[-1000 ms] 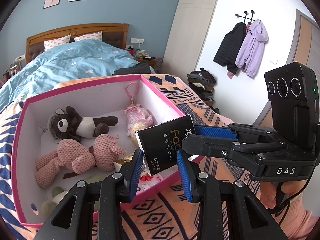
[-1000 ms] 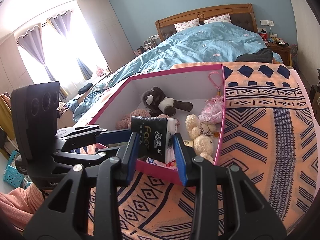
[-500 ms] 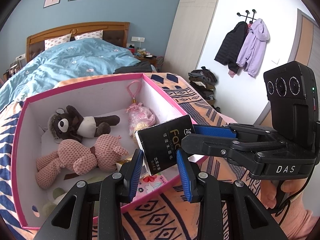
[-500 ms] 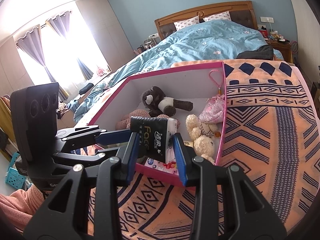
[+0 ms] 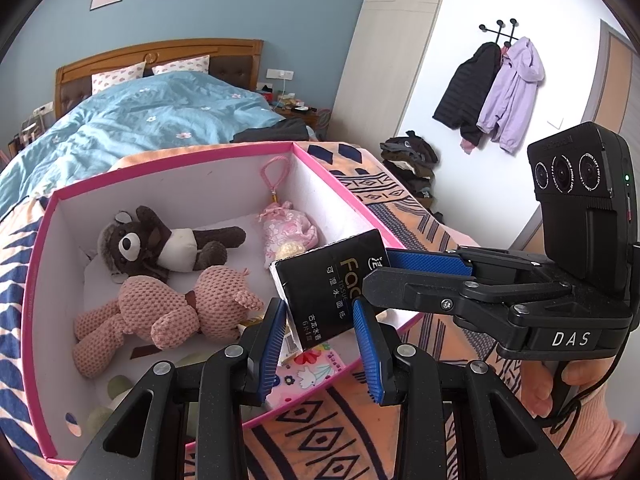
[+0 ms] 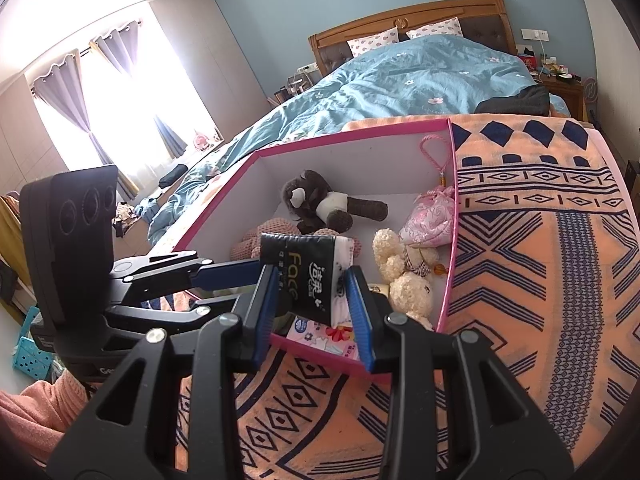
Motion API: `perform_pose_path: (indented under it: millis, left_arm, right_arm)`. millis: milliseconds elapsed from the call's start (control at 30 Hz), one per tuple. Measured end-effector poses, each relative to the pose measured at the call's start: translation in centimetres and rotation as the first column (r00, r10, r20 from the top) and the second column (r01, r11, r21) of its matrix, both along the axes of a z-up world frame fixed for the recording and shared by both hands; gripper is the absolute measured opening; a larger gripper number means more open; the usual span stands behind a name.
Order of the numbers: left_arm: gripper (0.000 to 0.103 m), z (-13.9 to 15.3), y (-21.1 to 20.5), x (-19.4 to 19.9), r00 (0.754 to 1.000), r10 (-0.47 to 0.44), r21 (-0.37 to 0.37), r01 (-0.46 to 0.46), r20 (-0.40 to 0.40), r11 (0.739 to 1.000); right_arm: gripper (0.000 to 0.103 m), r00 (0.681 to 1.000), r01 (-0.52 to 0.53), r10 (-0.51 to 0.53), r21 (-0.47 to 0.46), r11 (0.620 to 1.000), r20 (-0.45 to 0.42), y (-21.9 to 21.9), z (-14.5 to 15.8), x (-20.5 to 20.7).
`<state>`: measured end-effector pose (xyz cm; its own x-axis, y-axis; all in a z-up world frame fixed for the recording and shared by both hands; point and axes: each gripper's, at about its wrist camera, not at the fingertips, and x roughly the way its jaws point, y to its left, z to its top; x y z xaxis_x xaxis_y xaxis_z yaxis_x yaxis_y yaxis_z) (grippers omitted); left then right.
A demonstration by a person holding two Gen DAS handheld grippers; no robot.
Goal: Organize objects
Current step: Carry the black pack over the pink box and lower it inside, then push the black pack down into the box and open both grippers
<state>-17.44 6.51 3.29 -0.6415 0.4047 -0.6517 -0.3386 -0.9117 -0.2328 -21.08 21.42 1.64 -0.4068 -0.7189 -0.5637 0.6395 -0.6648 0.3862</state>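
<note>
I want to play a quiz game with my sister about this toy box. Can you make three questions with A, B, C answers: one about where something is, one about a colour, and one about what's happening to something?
1. Where is the brown plush toy?
A. on the floor
B. inside the box
C. hanging on the wall

2. What colour is the box's rim?
A. green
B. yellow
C. pink

3. What is happening to the black tissue pack?
A. the left gripper and the right gripper both hold it
B. it lies flat on the floor
C. it is buried under the toys

Answers:
1. B, it lies in the box next to the pink knitted toy.
2. C, every edge that shows is pink.
3. A, both pairs of blue pads press on it above the box's near edge.
</note>
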Motion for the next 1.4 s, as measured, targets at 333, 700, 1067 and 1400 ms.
perform_pose_path:
  millis: [333,700,1067,1400]
  left_arm:
    - [0.034,-0.1,-0.1,-0.3,1.0,0.006,0.0,-0.006,0.014,1.0]
    - [0.034,-0.3,-0.3,-0.4,1.0,0.007,-0.002,-0.007,0.02,1.0]
    - [0.034,-0.7,-0.7,-0.9,0.999,0.015,-0.006,-0.015,0.036,1.0]
    - [0.034,-1.1,-0.6,-1.2,0.999,0.019,-0.016,-0.018,0.051,1.0]
  right_arm:
    - [0.038,1.0,-0.002,0.002,0.007,1.0,0.008,-0.4,-0.3,-0.4]
    - [0.038,1.0,-0.005,0.005,0.01,1.0,0.015,-0.7,-0.6,-0.6]
    - [0.038,1.0,-0.007,0.006,0.021,1.0,0.029,-1.1,-1.0,-1.1]
    - [0.038,0.999,-0.005,0.003,0.034,0.999,0.04,-1.6,-1.3,-1.5]
